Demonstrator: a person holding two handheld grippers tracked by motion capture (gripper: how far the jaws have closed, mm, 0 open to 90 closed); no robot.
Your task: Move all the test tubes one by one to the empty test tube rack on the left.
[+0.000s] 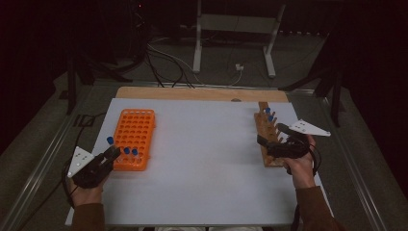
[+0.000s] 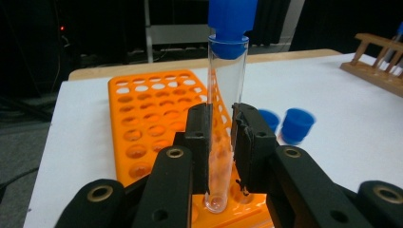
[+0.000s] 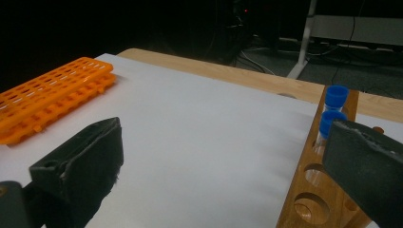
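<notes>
Left claw (image 2: 221, 142) clamps a blue-capped test tube (image 2: 227, 95) upright over the near edge of the orange rack (image 2: 142, 123).
Tube looks light, stiff, slick and breakable clear plastic or glass; best held mid-barrel, below the cap. Right claw (image 3: 228, 175) gapes empty by the wooden rack (image 3: 309, 190). No readable labels or writing.

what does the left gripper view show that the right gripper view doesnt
Left gripper view: the left tool shut on a clear test tube with a blue cap, its bottom at the orange rack, and two capped tubes behind.
Right gripper view: the right tool open, and empty holes in the wooden rack.
Both: orange rack, wooden rack, white table.
</notes>
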